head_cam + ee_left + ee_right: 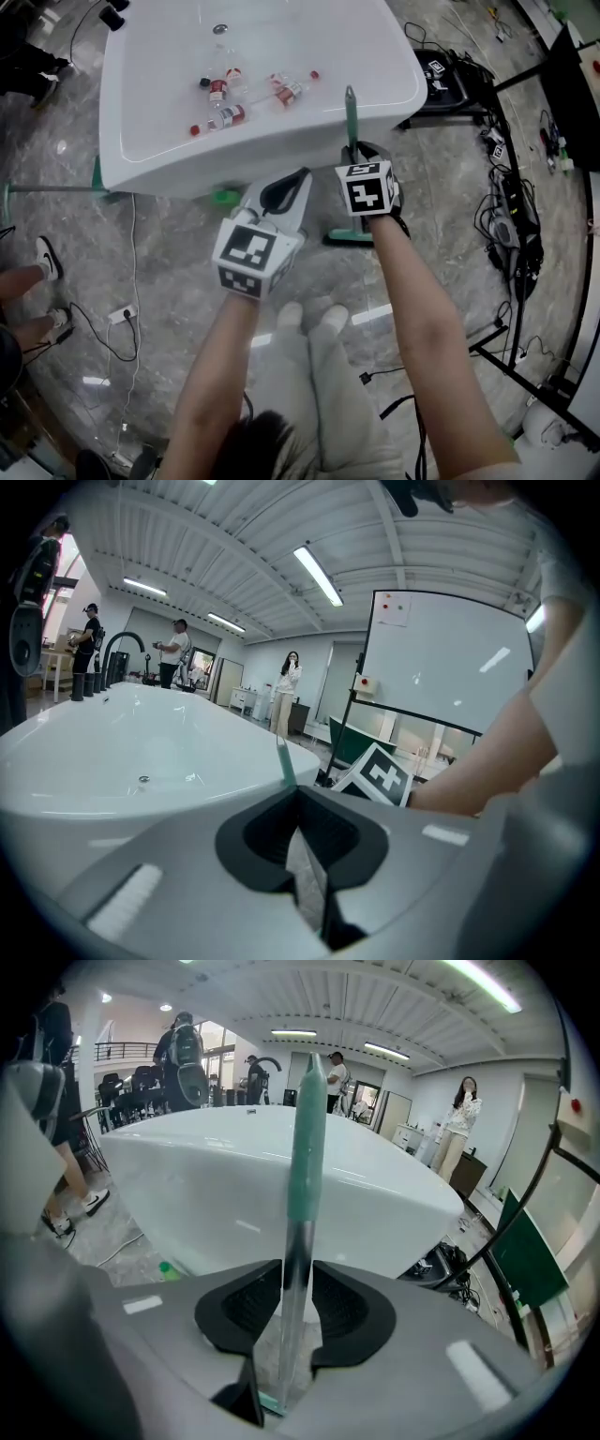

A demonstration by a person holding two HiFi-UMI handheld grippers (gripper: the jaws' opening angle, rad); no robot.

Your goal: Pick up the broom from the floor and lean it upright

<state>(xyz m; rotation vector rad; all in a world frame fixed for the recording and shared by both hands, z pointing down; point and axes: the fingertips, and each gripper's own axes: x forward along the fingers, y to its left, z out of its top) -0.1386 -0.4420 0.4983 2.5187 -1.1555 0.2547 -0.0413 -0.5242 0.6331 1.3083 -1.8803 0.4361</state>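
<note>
Closest to the head camera were the person's two bare forearms, each hand carrying a gripper with a black-and-white marker cube on it. Everything sat around the big white glossy bathtub [150, 141], so I'll go off that.

Right gripper [354, 155] was just in front of the tub's near rim, pointing steeply down. In its own view the right gripper [296, 1274] had both black pads pressed onto the thin silver shaft of the broom, so it was clamped on it. The long broom with a silver metal shaft and teal-green grip [350, 112] stood pretty much upright right at the tub's near edge. Its green head was down on the grey marble floor just in front of the tub, and the grip end reached up level with the rim. I couldn't tell if the handle actually touched the tub. From the right gripper view the broom [305, 1147] ran straight up across the tub's white side.

Left gripper [298, 180] was beside the right one, also in front of the tub's near wall, and well off the broom. Its own view showed the left gripper [298, 794] with jaws pressed together and nothing in them, and the green handle [284, 761] poking up past them against the tub.

Inside the tub lay a few small clear plastic bottles with red caps [225, 114]. A small green bottle [225, 197] lay on the floor against the tub's near side.
</note>
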